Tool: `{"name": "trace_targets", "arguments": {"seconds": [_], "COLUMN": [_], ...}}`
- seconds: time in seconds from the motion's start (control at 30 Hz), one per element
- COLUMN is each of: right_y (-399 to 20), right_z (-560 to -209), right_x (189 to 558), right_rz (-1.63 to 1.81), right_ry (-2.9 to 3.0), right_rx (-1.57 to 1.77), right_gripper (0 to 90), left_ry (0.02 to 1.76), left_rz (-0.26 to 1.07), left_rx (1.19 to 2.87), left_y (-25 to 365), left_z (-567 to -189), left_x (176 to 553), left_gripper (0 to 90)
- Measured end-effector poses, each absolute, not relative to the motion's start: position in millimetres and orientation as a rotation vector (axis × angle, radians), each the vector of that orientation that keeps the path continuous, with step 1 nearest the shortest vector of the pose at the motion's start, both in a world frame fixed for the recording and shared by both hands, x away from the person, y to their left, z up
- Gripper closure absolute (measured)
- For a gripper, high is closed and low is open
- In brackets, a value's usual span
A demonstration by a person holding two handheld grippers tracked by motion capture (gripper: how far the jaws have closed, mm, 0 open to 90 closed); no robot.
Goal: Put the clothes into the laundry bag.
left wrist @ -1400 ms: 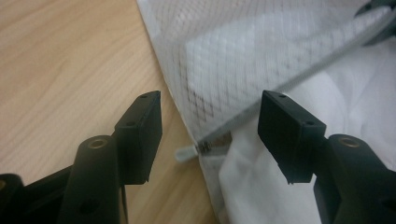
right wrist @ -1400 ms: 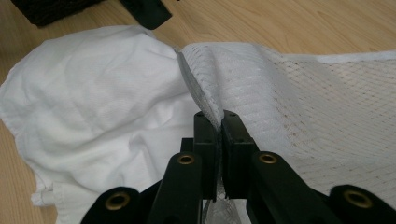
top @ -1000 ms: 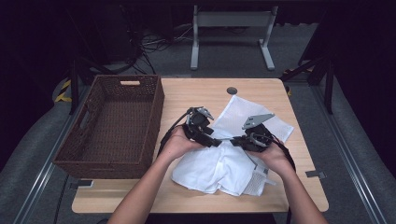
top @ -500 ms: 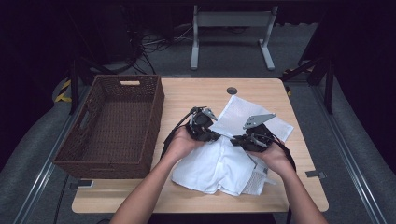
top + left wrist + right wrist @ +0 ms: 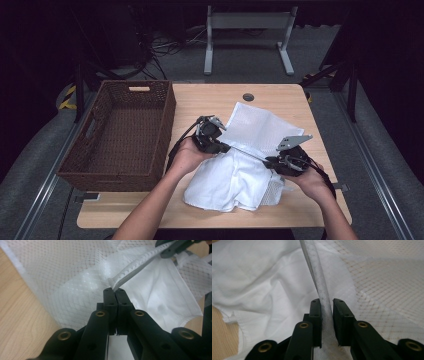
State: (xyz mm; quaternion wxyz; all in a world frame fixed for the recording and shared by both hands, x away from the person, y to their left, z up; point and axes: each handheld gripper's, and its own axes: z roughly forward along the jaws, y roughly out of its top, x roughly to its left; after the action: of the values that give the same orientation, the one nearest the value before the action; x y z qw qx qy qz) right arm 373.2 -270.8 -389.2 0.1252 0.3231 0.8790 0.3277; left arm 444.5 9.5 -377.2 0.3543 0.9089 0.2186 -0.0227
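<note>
A white mesh bag [image 5: 260,127] lies flat on the wooden table [image 5: 210,100], partly over a crumpled white garment [image 5: 230,180]. The bag's thick banded edge [image 5: 132,272] runs taut between both grippers. My left gripper [image 5: 220,146] [image 5: 114,291] is shut on one end of that band, its jaws pressed together. My right gripper [image 5: 270,161] [image 5: 327,302] is shut on the same band [image 5: 317,272] farther along, with the strip filling the gap between its pads. The right gripper's tip [image 5: 175,246] appears at the top right of the left gripper view.
A large dark wicker basket [image 5: 165,115] stands on the table's left side, its inside bare. A round cable hole [image 5: 248,97] sits near the far edge. Bare wood shows beyond the bag and along the near edge.
My right hand has moved right and toward the near edge, drawing the bag's band straight. The left hand has stayed in place.
</note>
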Motion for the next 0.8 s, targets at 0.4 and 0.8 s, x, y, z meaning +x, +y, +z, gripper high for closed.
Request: {"name": "trace_targets", "arguments": {"seconds": [0.4, 0.8], "right_y": [-272.6, -267.5], "right_z": [-389.1, -376.7], "right_x": [418.8, 418.0], "right_rz": [0.893, 1.032], "right_ry": [2.468, 2.419], "right_rx": [0.956, 1.064], "right_gripper": [85.9, 57.3], "left_ry": [0.528, 0.562], "left_rz": [-0.163, -0.16], "left_rx": [2.32, 2.299], "left_y": [1.7, -3.9], "left_z": [-383.6, -393.3], "left_x": [437.2, 436.6], "left_gripper": [89.4, 89.4]}}
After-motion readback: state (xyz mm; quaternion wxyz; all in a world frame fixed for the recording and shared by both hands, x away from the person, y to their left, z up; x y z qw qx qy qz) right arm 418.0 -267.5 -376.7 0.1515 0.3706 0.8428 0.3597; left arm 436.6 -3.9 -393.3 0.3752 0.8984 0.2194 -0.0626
